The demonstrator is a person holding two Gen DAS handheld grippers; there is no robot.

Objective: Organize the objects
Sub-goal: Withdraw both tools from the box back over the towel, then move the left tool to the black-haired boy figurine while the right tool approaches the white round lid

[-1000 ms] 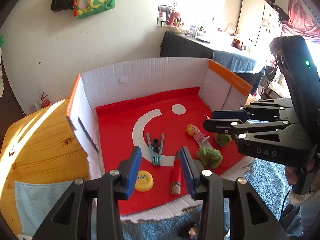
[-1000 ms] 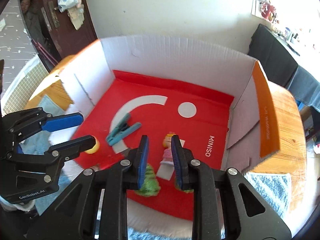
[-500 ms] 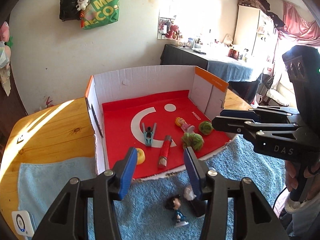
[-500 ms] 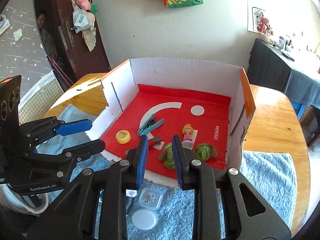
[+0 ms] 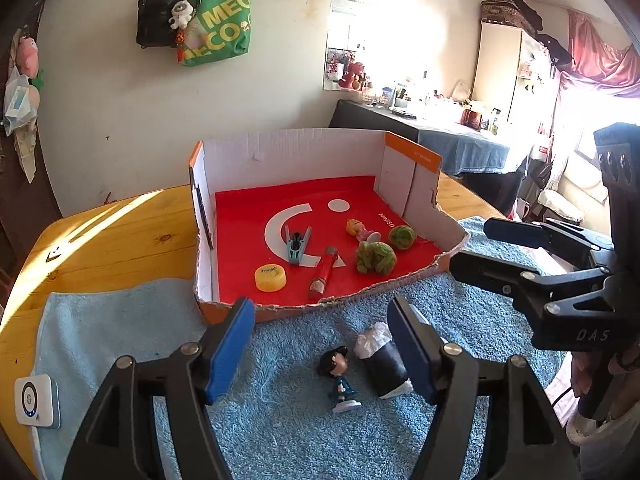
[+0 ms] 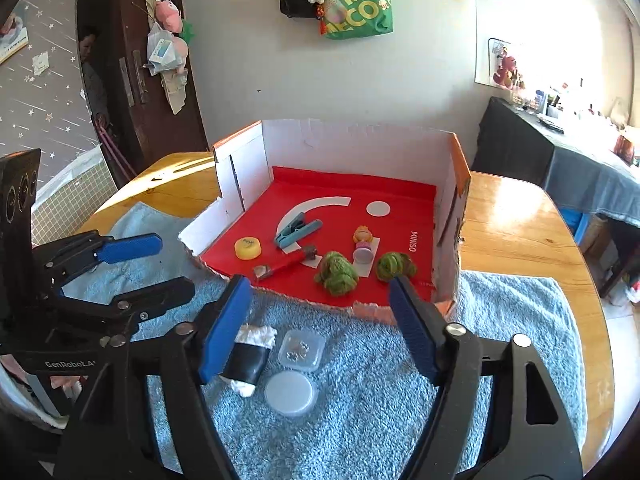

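Note:
A cardboard box (image 5: 416, 160) (image 6: 454, 200) with a red floor holds a teal clip (image 5: 297, 245) (image 6: 298, 232), a yellow cap (image 5: 271, 278) (image 6: 247, 248), a red tube (image 5: 323, 275) (image 6: 286, 266), a small doll (image 5: 362, 232) (image 6: 363, 244) and two green pompoms (image 5: 375, 257) (image 6: 336, 272). On the blue towel (image 5: 280, 352) (image 6: 360, 380) in front lie a dark-haired figurine (image 5: 340, 376), a black roll with white paper (image 5: 382, 360) (image 6: 246, 356), a clear square lid (image 6: 301, 350) and a round white lid (image 6: 290, 393). My left gripper (image 5: 322, 344) and right gripper (image 6: 320, 320) are both open and empty above the towel.
The box and towel rest on a wooden table (image 5: 112, 240) (image 6: 516, 224). A small white device (image 5: 36, 400) lies at the towel's left edge. A green bag (image 5: 218, 28) hangs on the wall behind. A dark counter (image 5: 440, 136) stands at the back right.
Both grippers have pulled back from over the box to above the towel. The right gripper's jaws have opened wide; the left's opened wider. The towel's objects came into view.

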